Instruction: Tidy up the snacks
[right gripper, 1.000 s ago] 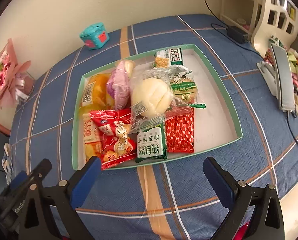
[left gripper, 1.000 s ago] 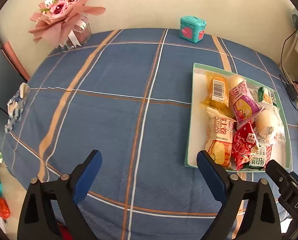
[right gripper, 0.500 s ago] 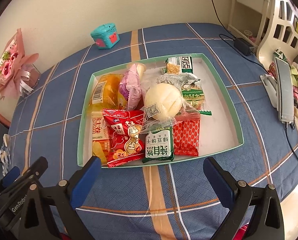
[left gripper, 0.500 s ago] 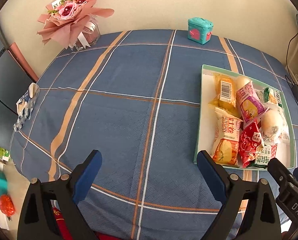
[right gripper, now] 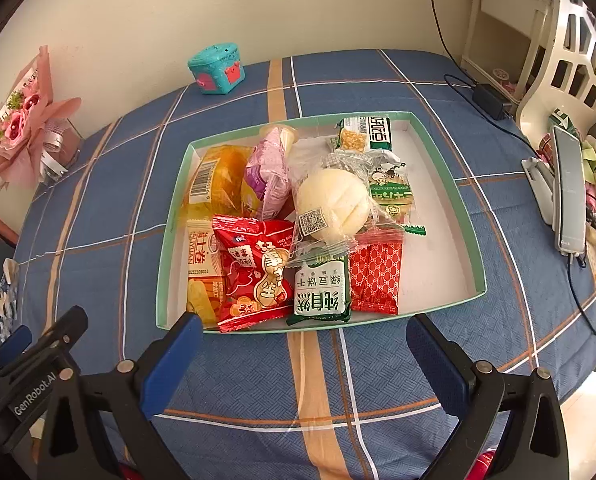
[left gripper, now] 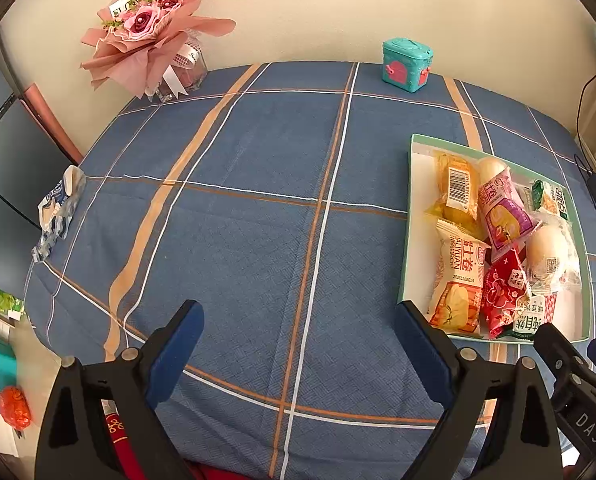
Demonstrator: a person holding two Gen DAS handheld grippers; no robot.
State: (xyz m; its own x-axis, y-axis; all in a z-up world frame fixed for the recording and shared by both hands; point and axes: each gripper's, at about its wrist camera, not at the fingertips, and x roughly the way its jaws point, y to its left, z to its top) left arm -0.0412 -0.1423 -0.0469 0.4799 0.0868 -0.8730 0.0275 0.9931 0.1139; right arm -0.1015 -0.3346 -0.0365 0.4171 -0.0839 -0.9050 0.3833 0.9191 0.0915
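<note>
Left tool (left gripper: 296, 334): jaws wide apart, nothing between them, hanging above bare blue plaid cloth (left gripper: 258, 220) that covers the desk. Right tool (right gripper: 304, 346): jaws likewise wide, empty, set over the cloth just short of the near rim of the tray (right gripper: 450, 184).

The tray is shallow, white inside with a green rim. In the left wrist view it lies at 3 o'clock; in the right wrist view it fills the centre. All snacks lie inside it, crowded toward its left half; the right part of the tray floor is bare.

Contents, right wrist view:
- red peanut packet (right gripper: 256, 276) at 7 o'clock of the tray, partly over a cream-and-orange roll packet (right gripper: 200, 268) at the left wall.
- green-and-white mung bean cake packet (right gripper: 322, 290) at 6 o'clock, touching the near rim.
- red patterned sachet (right gripper: 374, 276) just beside it on the right.
- round white bun in clear wrap (right gripper: 334, 202) at centre, resting on the packets around it.
- yellow packet with barcode (right gripper: 214, 180) at 10 o'clock; pink-purple packet (right gripper: 268, 176) beside it.
- two green-and-white biscuit packets: one at 12 o'clock (right gripper: 364, 134), one right of the bun (right gripper: 390, 192).

Off the tray: teal toy box (right gripper: 217, 69) at the far edge of the desk by the wall; pink bouquet (left gripper: 150, 28) at 11 o'clock in the left wrist view; phone on a stand (right gripper: 568, 188) at 3 o'clock in the right wrist view.
</note>
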